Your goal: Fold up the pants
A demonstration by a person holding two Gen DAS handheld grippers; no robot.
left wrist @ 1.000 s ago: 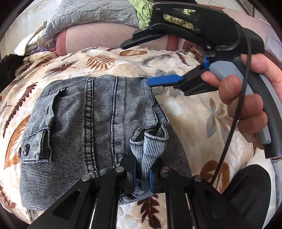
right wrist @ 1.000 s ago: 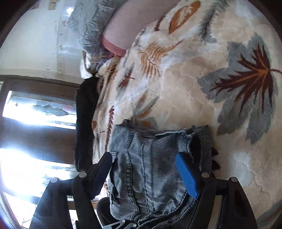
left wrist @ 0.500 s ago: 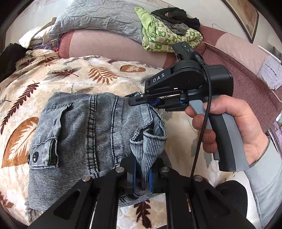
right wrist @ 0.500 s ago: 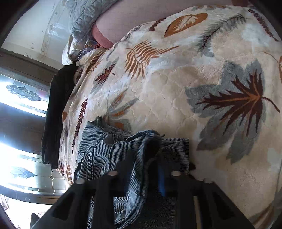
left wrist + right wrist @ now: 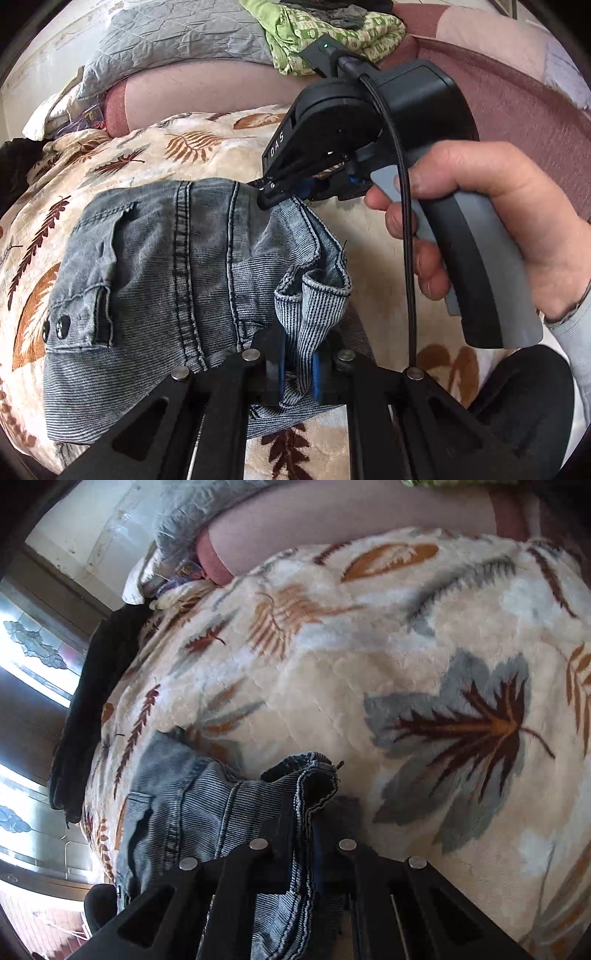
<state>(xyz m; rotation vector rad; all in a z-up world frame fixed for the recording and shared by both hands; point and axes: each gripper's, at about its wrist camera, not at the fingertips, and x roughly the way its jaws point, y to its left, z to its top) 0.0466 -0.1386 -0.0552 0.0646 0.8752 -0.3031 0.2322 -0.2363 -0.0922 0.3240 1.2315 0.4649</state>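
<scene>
Grey-blue denim pants (image 5: 166,280) lie folded on a leaf-patterned blanket (image 5: 207,147). My left gripper (image 5: 298,363) is shut on a bunched hem at the near right corner of the pants. In the left wrist view a person's hand holds my right gripper (image 5: 286,194), whose jaws pinch the far right edge of the denim. Seen from the right wrist, the pants (image 5: 207,812) rise in a fold between the closed jaws of the right gripper (image 5: 308,834), a stitched hem pressed between them.
The blanket (image 5: 369,664) covers a bed or sofa. A grey pillow (image 5: 177,40) and green patterned cloth (image 5: 332,33) lie at the back. A dark garment (image 5: 92,701) hangs at the left edge beside a bright window (image 5: 29,653).
My right gripper came down from above the pants, rolled, and closed its wide-open jaws on the far edge of the denim. The left gripper kept its hold on the hem.
</scene>
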